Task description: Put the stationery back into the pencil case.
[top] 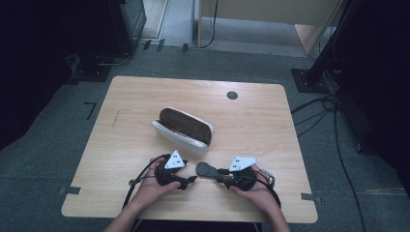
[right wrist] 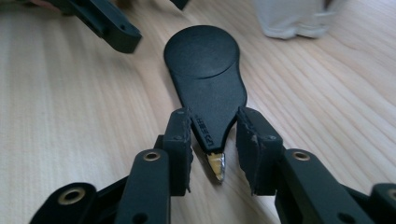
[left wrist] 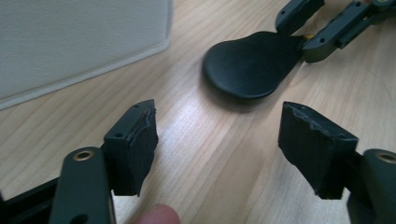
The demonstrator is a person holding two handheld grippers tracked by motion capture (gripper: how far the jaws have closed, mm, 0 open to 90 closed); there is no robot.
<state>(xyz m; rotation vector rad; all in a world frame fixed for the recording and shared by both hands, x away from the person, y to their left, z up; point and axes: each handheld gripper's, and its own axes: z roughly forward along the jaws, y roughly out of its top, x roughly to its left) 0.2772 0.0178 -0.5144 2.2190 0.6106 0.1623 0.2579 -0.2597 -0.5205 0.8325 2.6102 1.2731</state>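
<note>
- Nearest the camera in the high view, a person's two hands rest on the near edge of a pale wooden table [top: 145, 96], each holding a black two-jaw gripper
- The left gripper [top: 189, 180] has its jaws spread wide with nothing between them; in its own view the worn pads [left wrist: 140, 140] hover just above bare wood, pointing toward the paddle's rounded end
- The right gripper [right wrist: 214, 137] has its jaws closed most of the way around the narrow tail of a flat black paddle-shaped tool [right wrist: 205, 74]; the left pad touches it, while the right pad looks just short of contact, so the grip is judged loose
- The tool lies flat on the table between the two grippers, round end toward the left gripper, with a small pale metallic tip [right wrist: 217, 165] at the tail
- To hold it well, the right jaws would likely need to close squarely on both tail edges before any lift, keeping the thin piece level so it does not pivot
- Small raised lettering runs along the tail, too blurred to read
- Farther back, near the table's middle, lies a white pouch [top: 183, 129] with a dark brown interior, well apart from both grippers
- No brand is readable on it
</note>
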